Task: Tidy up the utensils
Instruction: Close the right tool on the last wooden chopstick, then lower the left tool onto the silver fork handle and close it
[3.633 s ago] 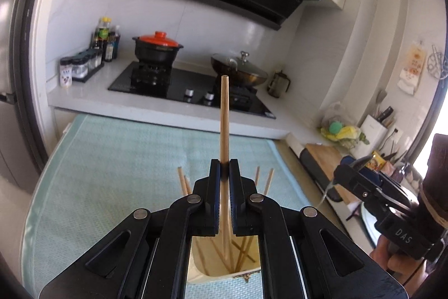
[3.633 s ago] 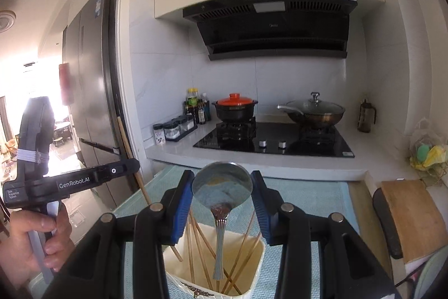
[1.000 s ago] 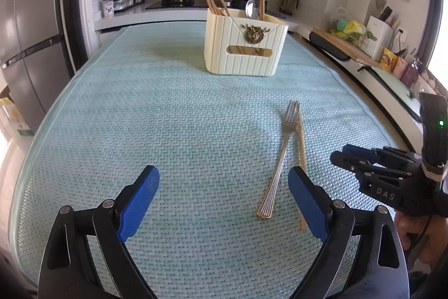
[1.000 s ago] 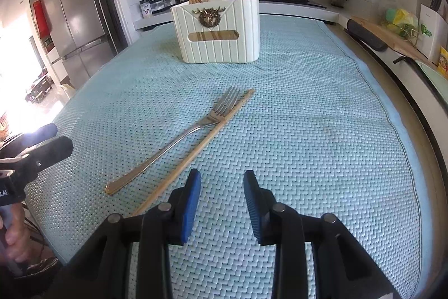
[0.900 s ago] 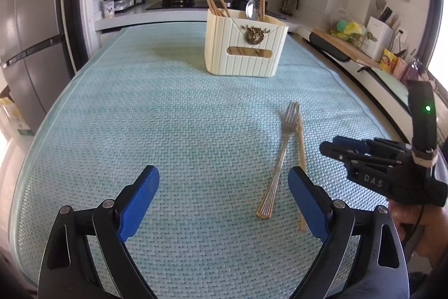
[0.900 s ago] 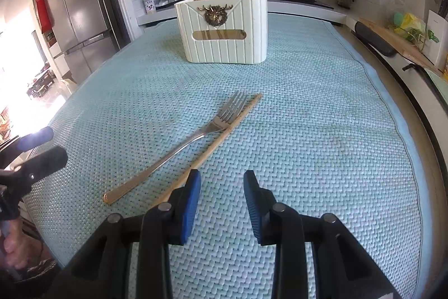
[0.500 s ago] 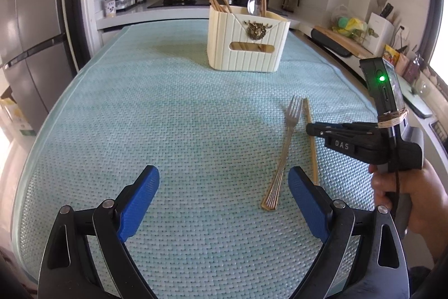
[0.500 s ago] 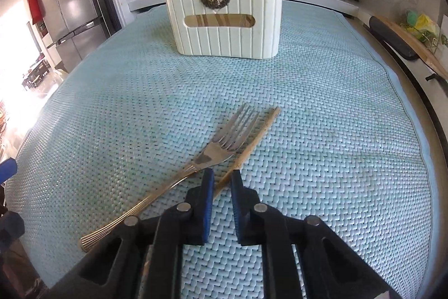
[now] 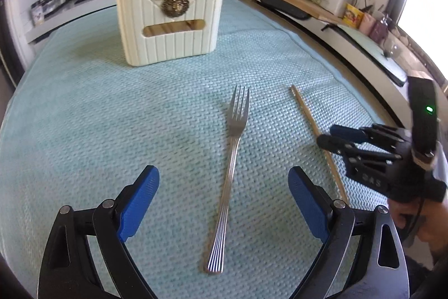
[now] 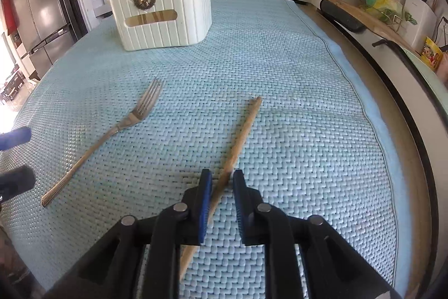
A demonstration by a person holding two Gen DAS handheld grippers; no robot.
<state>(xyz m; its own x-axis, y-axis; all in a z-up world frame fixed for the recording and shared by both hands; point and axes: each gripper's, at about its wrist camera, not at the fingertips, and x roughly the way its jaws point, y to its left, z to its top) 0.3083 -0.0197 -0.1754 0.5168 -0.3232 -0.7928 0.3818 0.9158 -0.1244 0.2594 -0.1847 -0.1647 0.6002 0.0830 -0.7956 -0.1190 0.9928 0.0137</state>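
- Pale blue matting (image 10: 294, 74) covers your desk; the cream utensil holder (image 9: 168, 24) stands far.
- Your left gripper (image 9: 224, 195) gapes wide around the fork (image 9: 232, 159).
- Your right gripper (image 10: 219, 181) straddles the chopstick (image 10: 240, 133), jaws nearly together.

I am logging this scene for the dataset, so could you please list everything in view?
Cream ribbed utensil holder: one, far end of mat; holds wooden chopsticks and a steel spoon.
Silver metal fork: one, flat on mat, tines toward holder.
Loose wooden chopstick: one, right of fork.
Light blue woven mat: one, covers table.
Black pots on stove: two, background, one red-lidded.
Left gripper: jaws wide open, straddling the fork handle.
Right gripper: jaws nearly closed around chopstick.
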